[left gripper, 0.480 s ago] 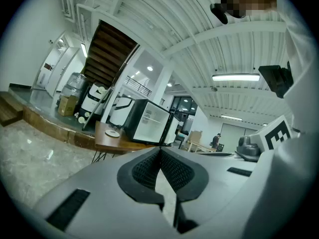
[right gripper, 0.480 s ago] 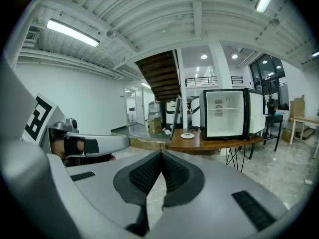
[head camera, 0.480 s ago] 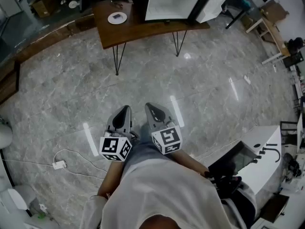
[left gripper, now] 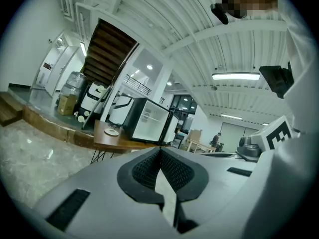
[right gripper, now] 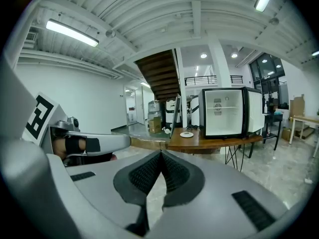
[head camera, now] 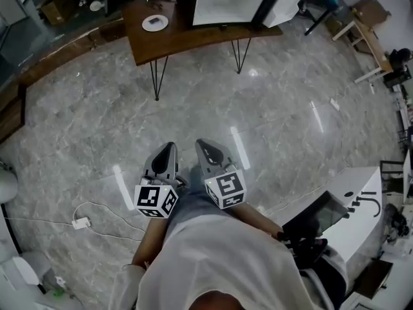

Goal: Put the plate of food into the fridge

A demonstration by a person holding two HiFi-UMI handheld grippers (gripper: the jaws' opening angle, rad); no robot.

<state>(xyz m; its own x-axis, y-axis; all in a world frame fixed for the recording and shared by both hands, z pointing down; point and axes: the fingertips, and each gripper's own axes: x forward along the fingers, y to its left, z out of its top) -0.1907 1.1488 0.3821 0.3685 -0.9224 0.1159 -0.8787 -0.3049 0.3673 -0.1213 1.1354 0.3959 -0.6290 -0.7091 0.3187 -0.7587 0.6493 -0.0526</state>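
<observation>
Head view: left tongs (head camera: 170,146), right tongs (head camera: 201,143) parallel, closed, pointing forward.

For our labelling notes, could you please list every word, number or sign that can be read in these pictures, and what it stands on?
No words or numbers can be read.
On the left cube and right cube: square black-and-white markers, no letters.
On the white unit: a dark hook-shaped sign, no legible text.
Inside the fridge: a small sticker, too blurred to read.
</observation>
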